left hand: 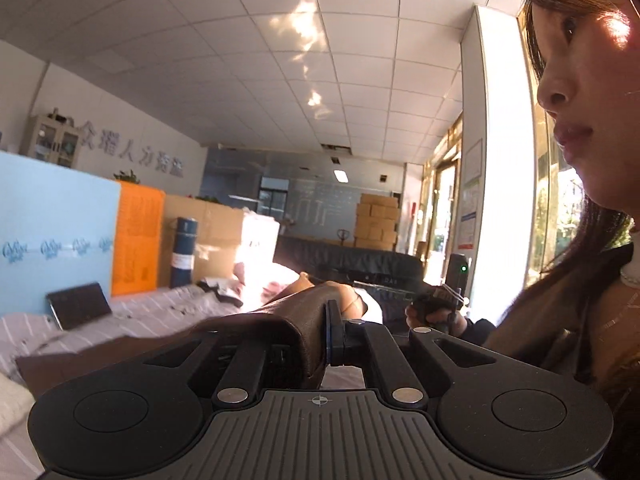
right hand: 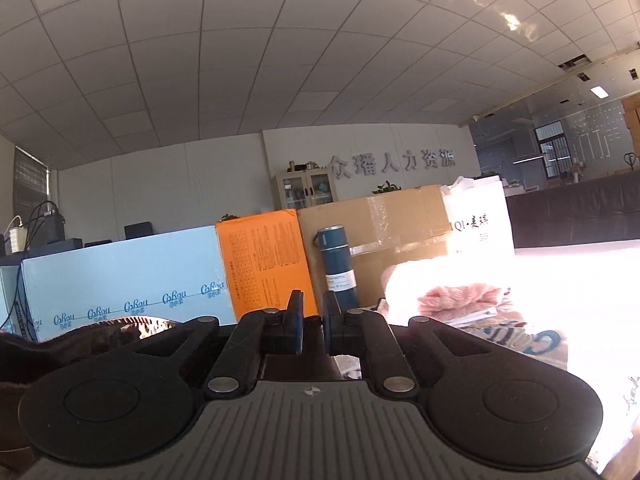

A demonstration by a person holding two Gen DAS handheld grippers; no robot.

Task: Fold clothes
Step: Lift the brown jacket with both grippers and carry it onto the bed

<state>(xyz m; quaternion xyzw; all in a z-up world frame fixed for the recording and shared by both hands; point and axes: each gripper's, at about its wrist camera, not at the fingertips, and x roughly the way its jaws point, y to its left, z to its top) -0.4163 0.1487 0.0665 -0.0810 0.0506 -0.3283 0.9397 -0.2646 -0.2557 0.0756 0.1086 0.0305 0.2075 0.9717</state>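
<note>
Striped bedding lies under the brown garment, which drapes over the left gripper clamped on it, while the right gripper hangs narrowly parted, holding nothing, before a blue bottle and cardboard box.

Light source: daylight from the tall glass windows, reflected patches on the white tiled ceiling.
Glare: blown-out white over the pink knitted garment.
Shadow: black gripper bodies dim.
Blur: brown cloth smeared.
Distortion: fisheye bending, dark corners.
</note>
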